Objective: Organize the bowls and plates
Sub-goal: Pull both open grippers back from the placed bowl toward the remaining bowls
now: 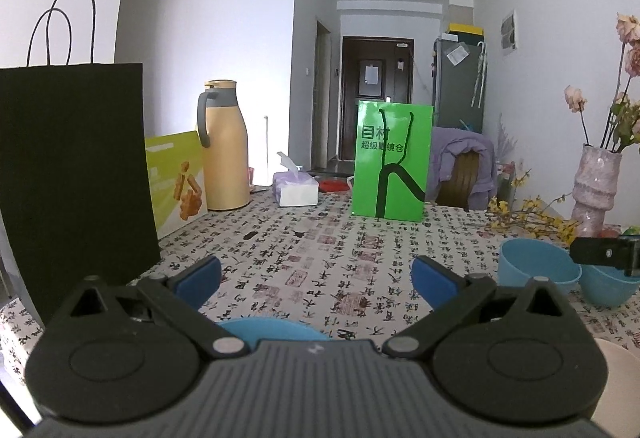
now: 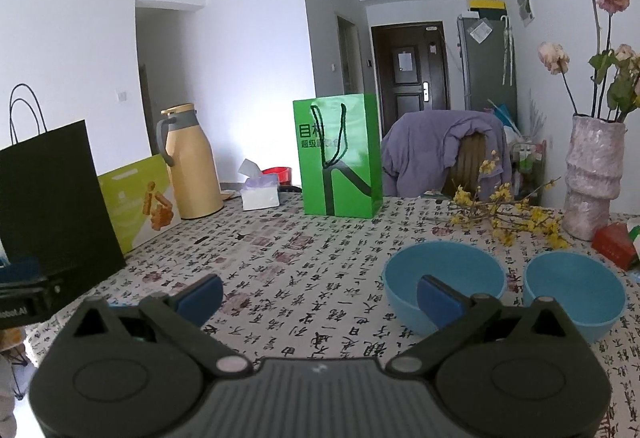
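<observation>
Hovering low over the bench (image 2: 320, 258), the right gripper (image 2: 320, 296) has its jaws spread apart and empty. Two blue bowls sit right of centre in its view — the near bowl (image 2: 444, 278) partly behind the right finger, the far bowl (image 2: 574, 296) just beside it at the lower right. The left gripper (image 1: 316, 278) also has its jaws wide apart, gripping nothing, with a blue dish (image 1: 276, 330) peeking out under its body at the lower centre. A green bag (image 2: 340, 154) stands further back, mid-frame.
</observation>
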`<state>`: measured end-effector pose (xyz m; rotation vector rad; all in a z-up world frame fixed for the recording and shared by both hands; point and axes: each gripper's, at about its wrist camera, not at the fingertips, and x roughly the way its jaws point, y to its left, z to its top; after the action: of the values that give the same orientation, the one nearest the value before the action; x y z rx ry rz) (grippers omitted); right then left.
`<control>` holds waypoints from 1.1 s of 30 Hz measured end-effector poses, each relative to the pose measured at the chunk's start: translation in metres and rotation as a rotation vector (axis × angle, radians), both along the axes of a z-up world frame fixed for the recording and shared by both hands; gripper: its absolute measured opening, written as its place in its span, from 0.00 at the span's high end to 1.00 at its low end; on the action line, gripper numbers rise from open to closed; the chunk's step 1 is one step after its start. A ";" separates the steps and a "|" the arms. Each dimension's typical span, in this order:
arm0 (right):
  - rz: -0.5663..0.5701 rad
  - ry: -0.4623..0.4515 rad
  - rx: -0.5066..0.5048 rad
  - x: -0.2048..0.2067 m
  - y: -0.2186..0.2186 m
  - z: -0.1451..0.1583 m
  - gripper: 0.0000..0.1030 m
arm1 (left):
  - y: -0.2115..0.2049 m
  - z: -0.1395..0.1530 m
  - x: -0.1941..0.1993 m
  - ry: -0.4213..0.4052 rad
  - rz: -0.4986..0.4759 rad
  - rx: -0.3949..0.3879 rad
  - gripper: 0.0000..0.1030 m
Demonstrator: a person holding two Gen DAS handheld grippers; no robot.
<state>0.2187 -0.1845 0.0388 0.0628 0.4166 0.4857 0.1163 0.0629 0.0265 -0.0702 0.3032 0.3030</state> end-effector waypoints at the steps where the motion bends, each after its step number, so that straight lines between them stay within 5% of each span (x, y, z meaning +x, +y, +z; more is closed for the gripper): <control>1: 0.003 0.002 0.001 0.003 0.000 0.001 0.00 | -0.001 0.000 0.002 0.000 0.002 0.001 0.00; 33: 0.001 -0.038 -0.007 0.069 -0.046 0.022 0.00 | -0.041 0.001 0.060 0.026 -0.085 -0.005 0.00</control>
<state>0.2874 -0.2301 0.0605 0.0464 0.3808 0.4854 0.1761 0.0223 0.0274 -0.0581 0.3322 0.2191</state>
